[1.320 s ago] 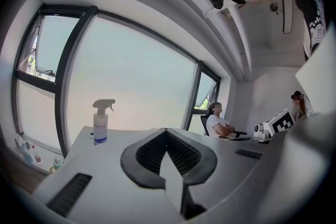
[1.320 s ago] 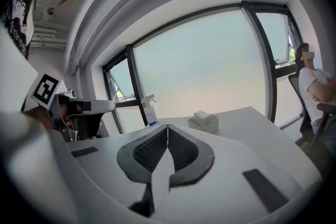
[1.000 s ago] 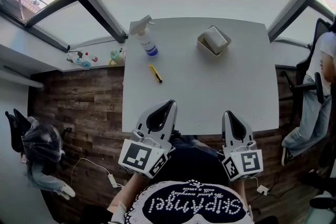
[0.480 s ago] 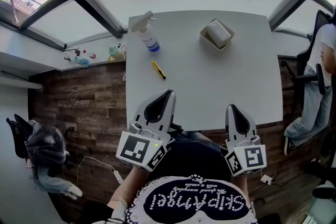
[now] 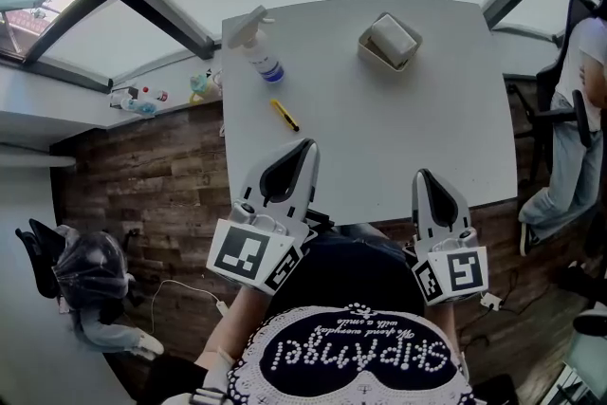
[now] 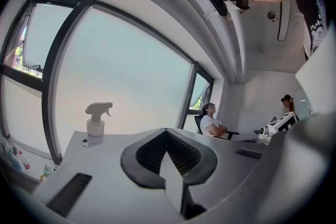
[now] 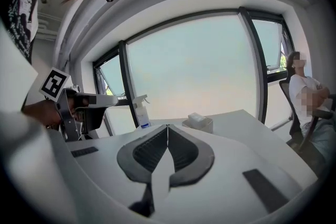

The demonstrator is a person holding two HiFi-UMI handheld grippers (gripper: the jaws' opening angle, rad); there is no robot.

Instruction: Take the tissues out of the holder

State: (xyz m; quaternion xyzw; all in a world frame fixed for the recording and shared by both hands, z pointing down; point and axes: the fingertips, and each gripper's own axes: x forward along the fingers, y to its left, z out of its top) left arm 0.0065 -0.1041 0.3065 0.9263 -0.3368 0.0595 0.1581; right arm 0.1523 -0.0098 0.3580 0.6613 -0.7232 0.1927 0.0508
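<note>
A beige holder (image 5: 383,53) with a white pack of tissues (image 5: 395,37) in it stands at the far right of the white table (image 5: 379,138); the right gripper view shows the holder (image 7: 198,123) far ahead. Both grippers hover over the table's near edge, well short of it. My left gripper (image 5: 308,145) is shut with nothing in it, its tips meeting in the left gripper view (image 6: 167,130). My right gripper (image 5: 421,175) is shut and empty too, and its tips meet in its own view (image 7: 168,126).
A spray bottle (image 5: 257,49) stands at the table's far left corner, also seen as the bottle (image 6: 96,124) ahead of the left gripper. A yellow utility knife (image 5: 284,114) lies left of centre. A seated person (image 5: 569,138) is beside the table's right side. Windows run behind.
The head view has shifted, so the table sits higher in frame. The left gripper has edged slightly forward over the table's near edge. Both grippers stay shut.
</note>
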